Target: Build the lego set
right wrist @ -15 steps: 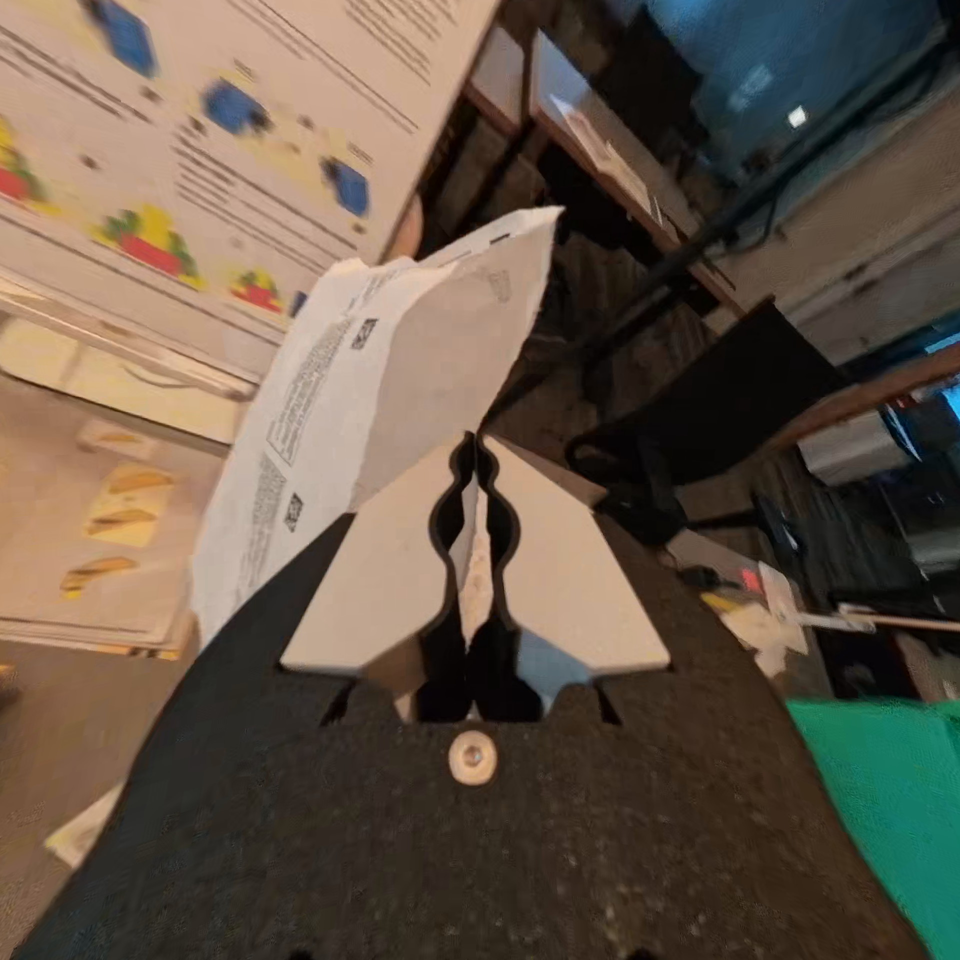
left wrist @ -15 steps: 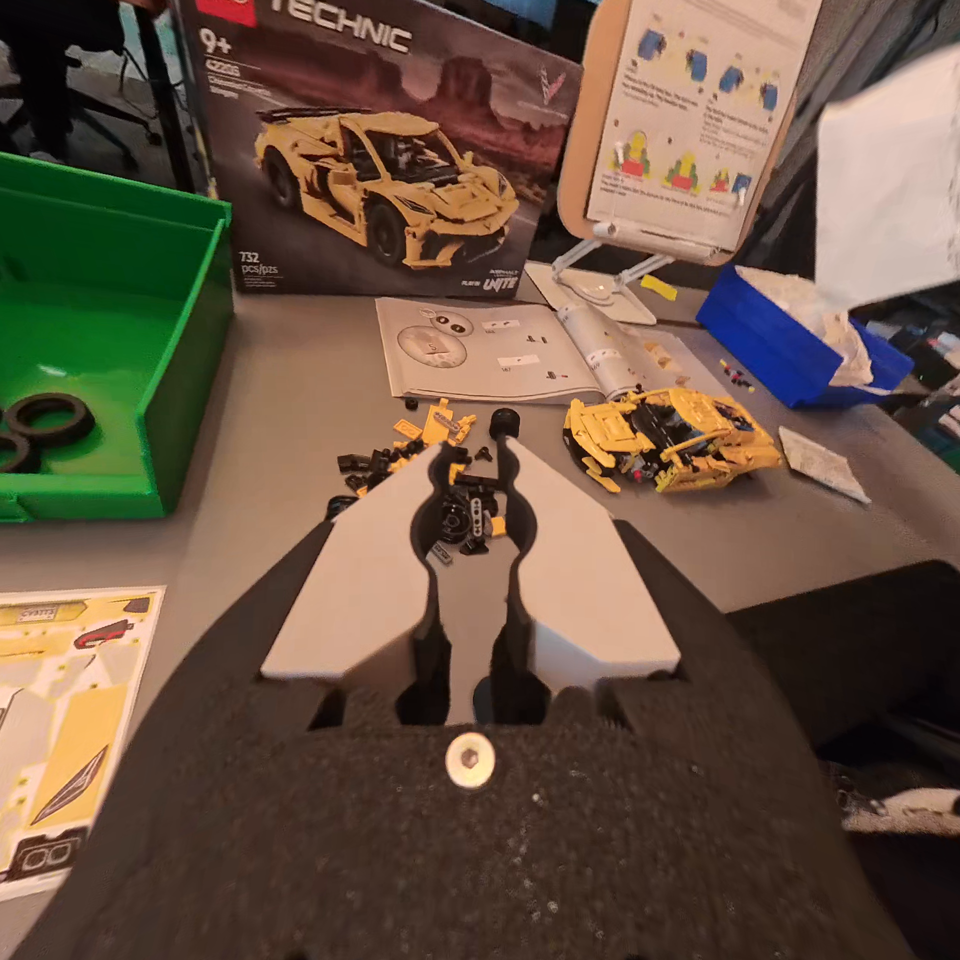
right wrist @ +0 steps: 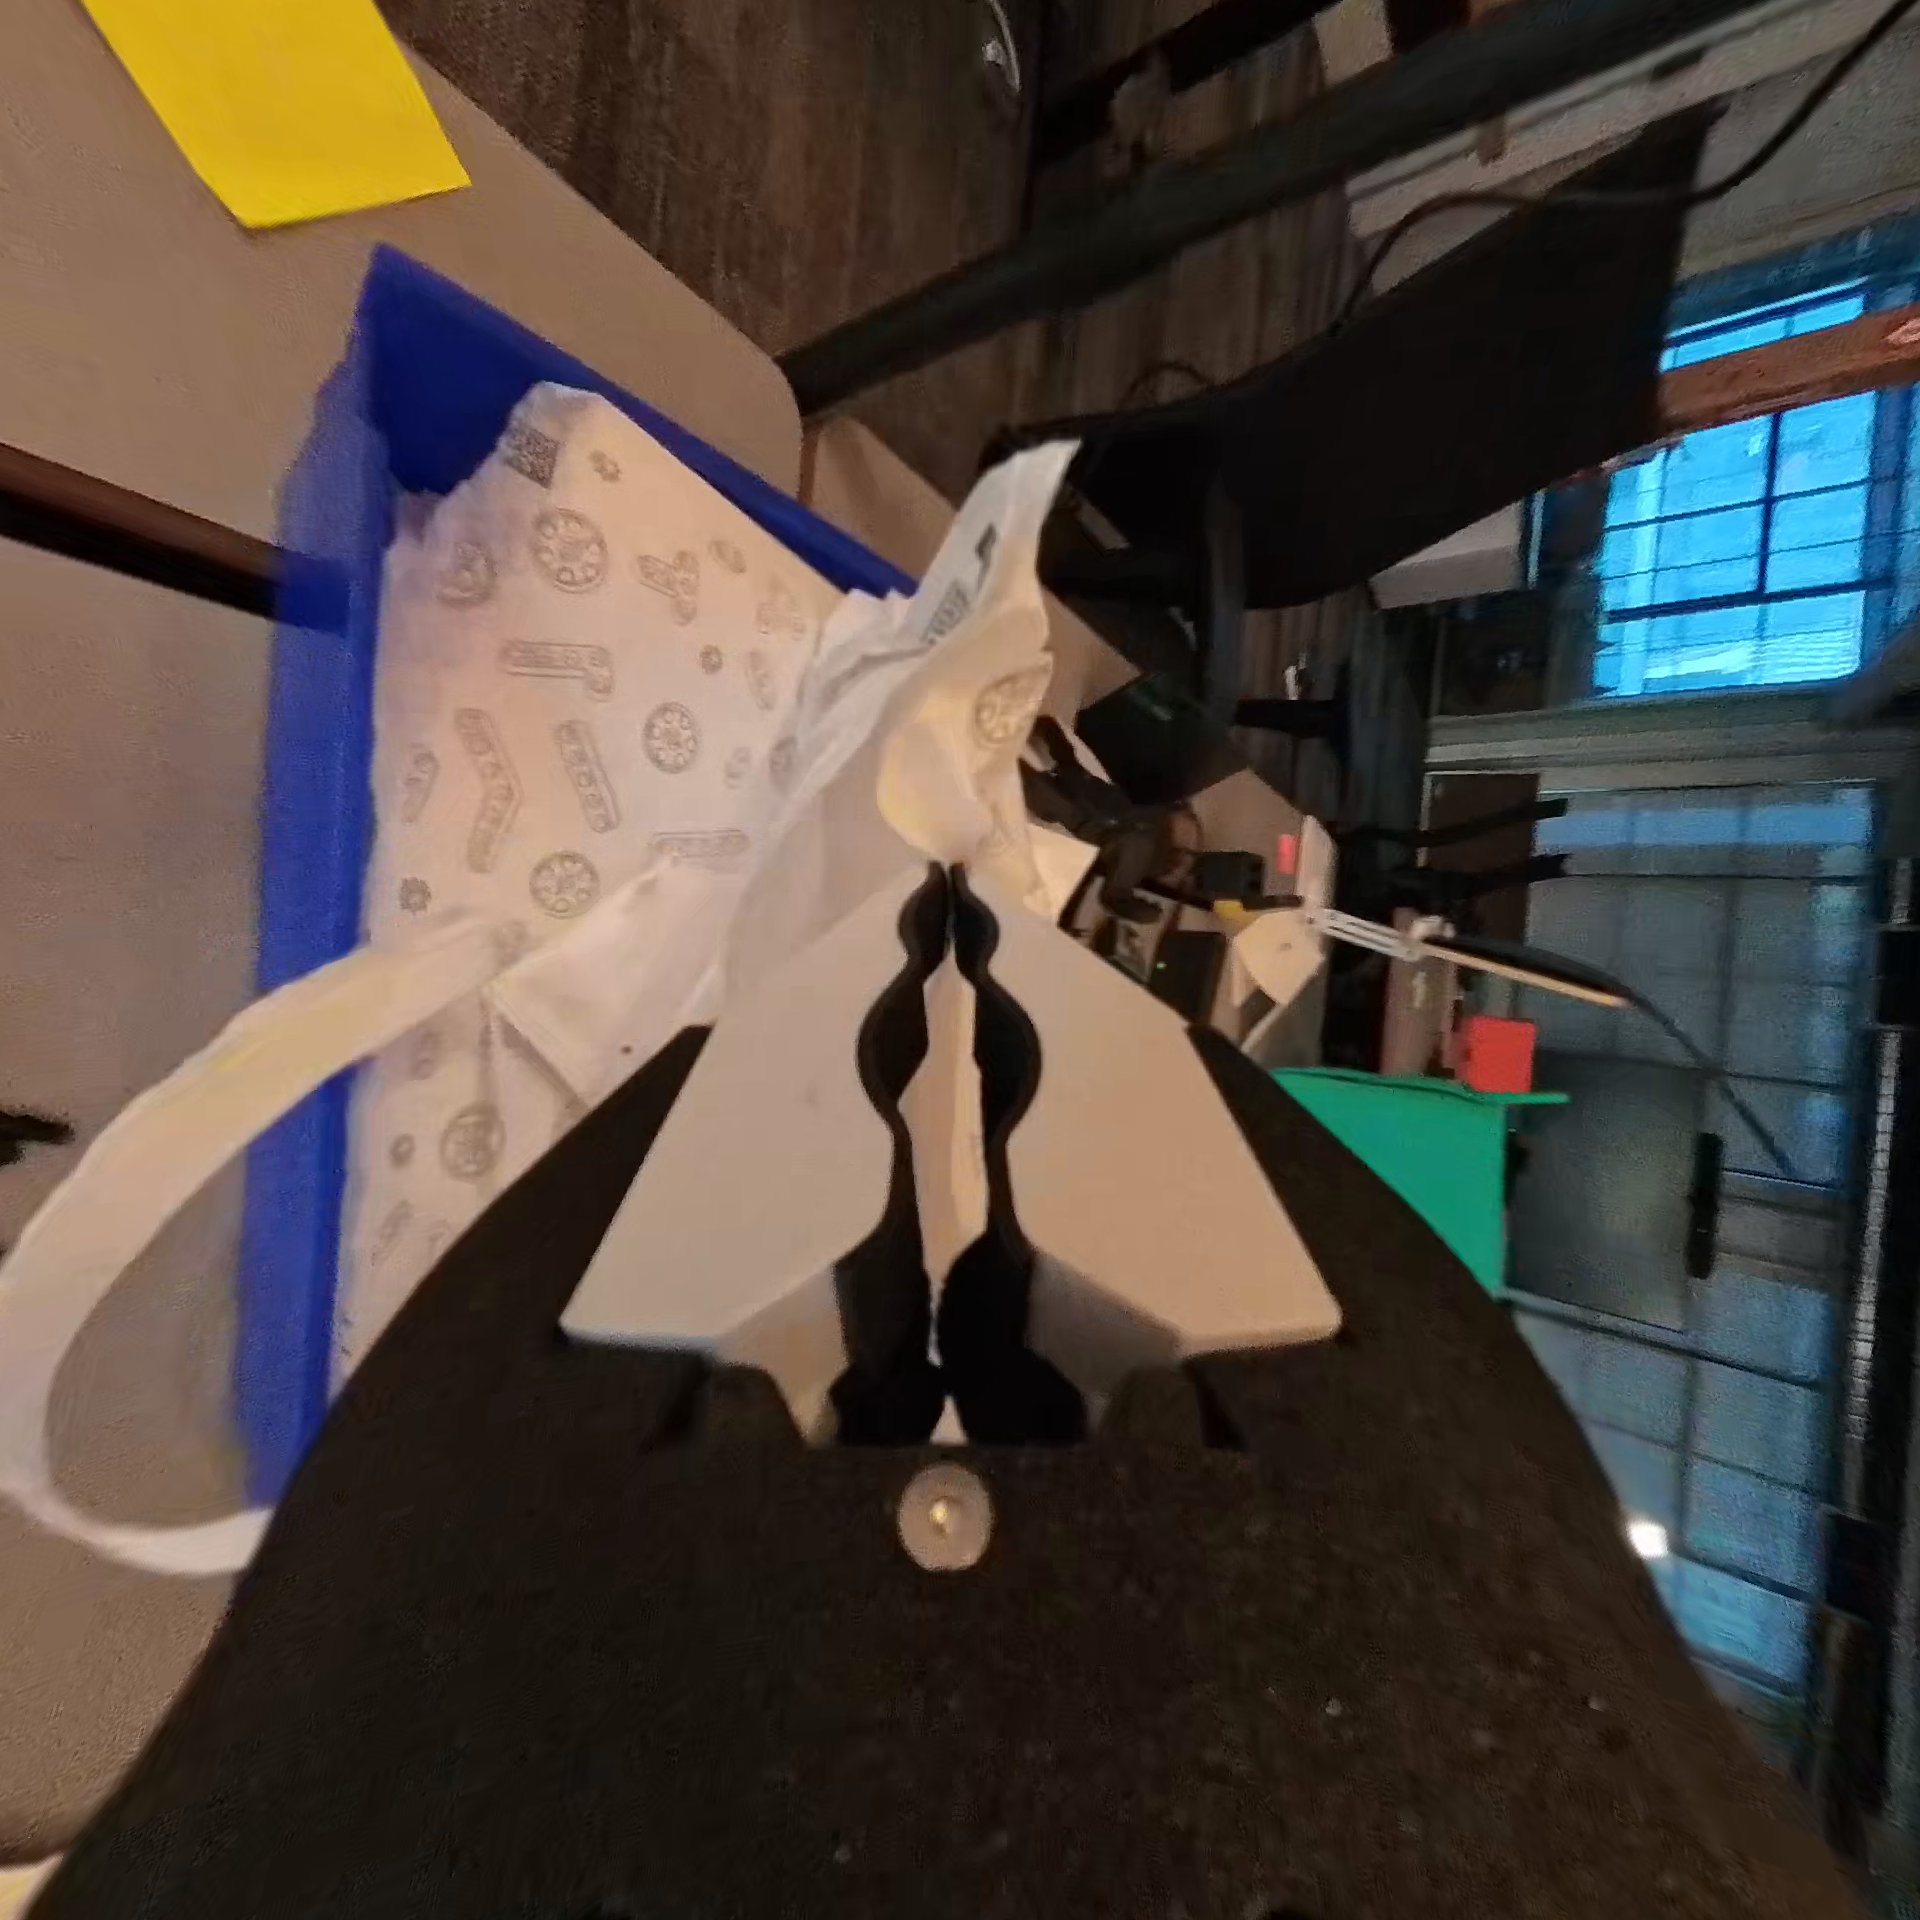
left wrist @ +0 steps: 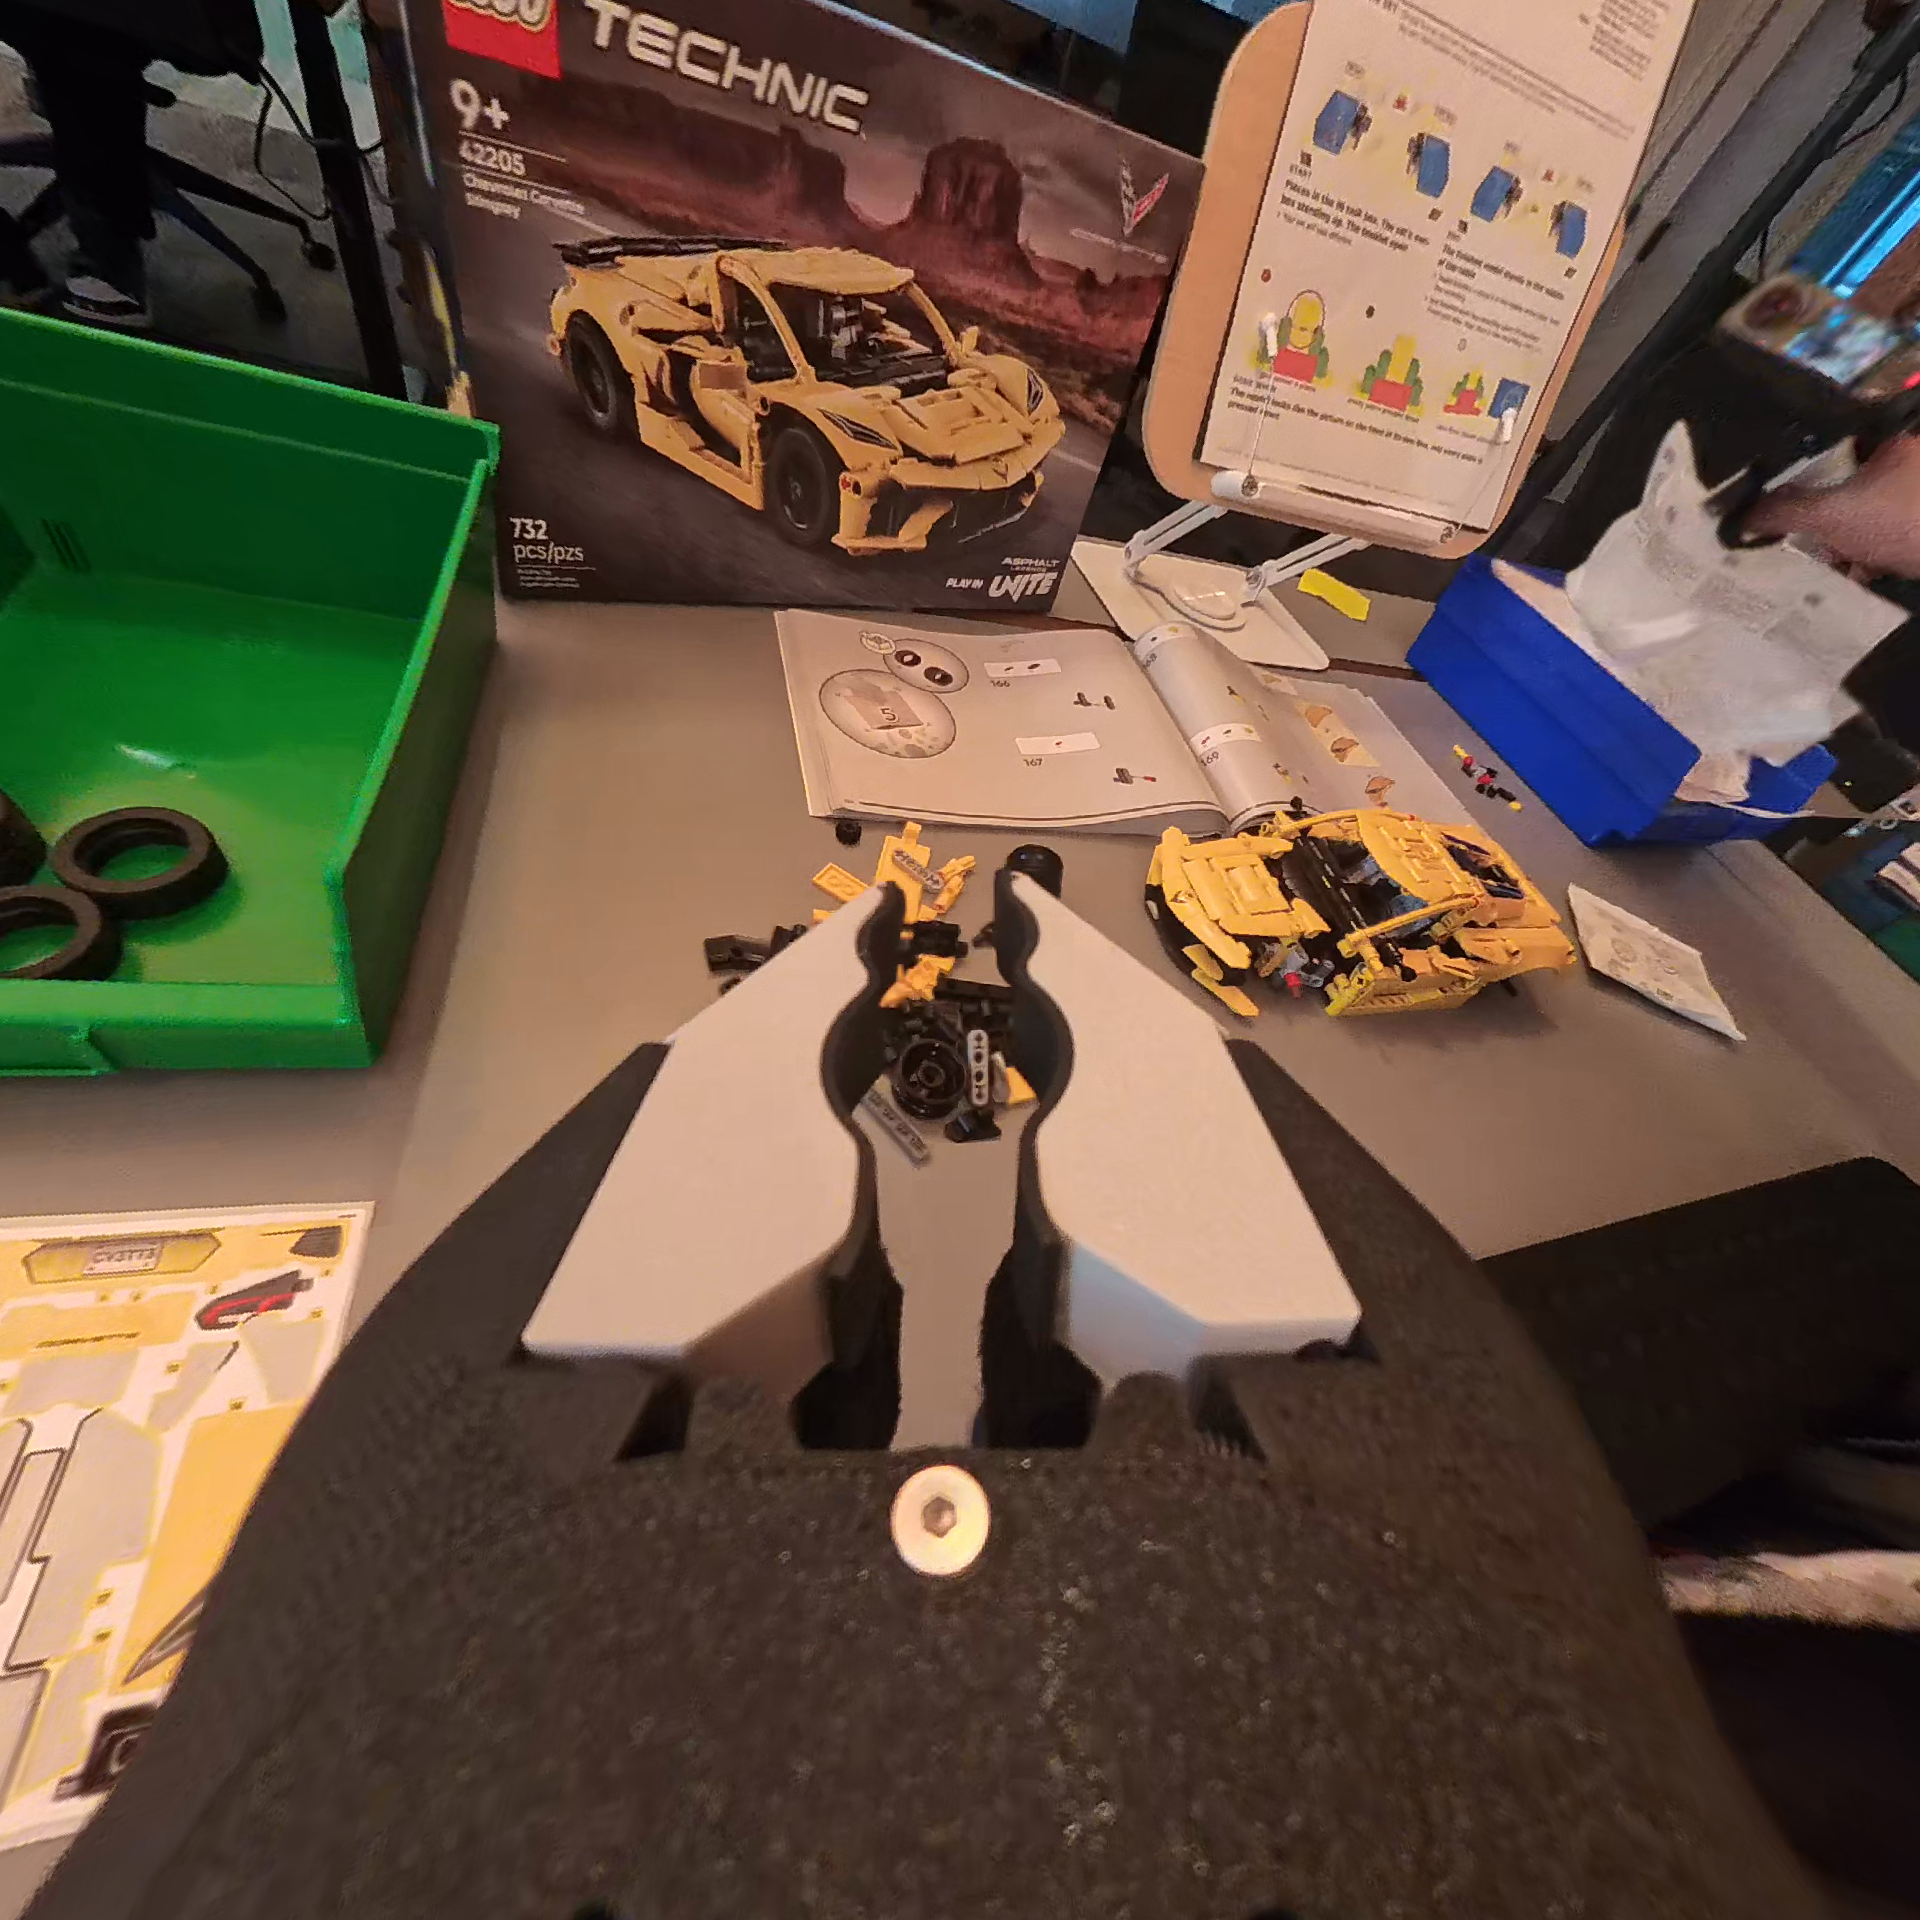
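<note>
left gripper (left wrist: 945, 906) jaws wide above loose pieces (left wrist: 935, 1023); right gripper (right wrist: 951, 883) jaws pinching paper bag (right wrist: 966, 717) over blue bin (right wrist: 312, 831)

clipboard stand (left wrist: 1351, 312) | yellow sticky note (right wrist: 281, 94) | window (right wrist: 1756, 540)

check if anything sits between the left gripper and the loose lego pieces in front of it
Nothing visible does. The left gripper is open and empty, and the loose pieces lie on bare table right between and beyond its fingertips. The half-built yellow car sits off to the right.
</note>
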### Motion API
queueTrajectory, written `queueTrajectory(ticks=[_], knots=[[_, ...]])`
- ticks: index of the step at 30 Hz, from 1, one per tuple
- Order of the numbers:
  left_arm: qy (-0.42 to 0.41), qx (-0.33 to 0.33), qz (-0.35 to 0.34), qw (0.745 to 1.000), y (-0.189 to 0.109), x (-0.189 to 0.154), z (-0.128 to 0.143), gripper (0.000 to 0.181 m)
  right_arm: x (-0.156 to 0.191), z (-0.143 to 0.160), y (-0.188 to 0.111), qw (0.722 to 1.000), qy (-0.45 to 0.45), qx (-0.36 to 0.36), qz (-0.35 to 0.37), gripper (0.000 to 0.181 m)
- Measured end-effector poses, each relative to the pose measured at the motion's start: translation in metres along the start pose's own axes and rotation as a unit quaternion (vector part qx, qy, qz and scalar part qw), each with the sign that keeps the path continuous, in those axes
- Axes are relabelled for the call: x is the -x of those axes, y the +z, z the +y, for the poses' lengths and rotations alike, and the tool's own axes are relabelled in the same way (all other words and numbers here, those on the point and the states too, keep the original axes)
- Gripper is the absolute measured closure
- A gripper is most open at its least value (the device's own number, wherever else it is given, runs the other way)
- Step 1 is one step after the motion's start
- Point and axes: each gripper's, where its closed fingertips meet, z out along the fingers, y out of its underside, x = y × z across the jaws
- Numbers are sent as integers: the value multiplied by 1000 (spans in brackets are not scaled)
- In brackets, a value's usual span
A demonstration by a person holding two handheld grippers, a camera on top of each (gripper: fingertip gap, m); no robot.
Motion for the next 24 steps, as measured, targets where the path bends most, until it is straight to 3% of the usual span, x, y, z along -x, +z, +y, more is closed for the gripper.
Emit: queueTrajectory(ticks=[4,8,11,14,16,20,24], knots=[[1,1,-10,1000,0,12,-9,164,33,-8,2,986,104,-40,-126,181],[-3,3,-2,1000,6,13,-17,164,39,-10,2,963,176,-54,-195,169],[5,10,3,1000,11,7,-18,164,46,-12,-8,920,242,-82,-297,153],[13,21,1,1000,13,3,-17,164,33,-10,-45,859,295,-139,-395,132],[12,24,-2,1000,15,3,-18,164,15,3,-67,843,298,-176,-411,122],[9,30,2,1000,23,0,-23,164,-14,42,-115,815,308,-273,-409,122],[29,45,-3,999,36,-6,-25,164,16,105,-148,786,309,-350,-406,125]])
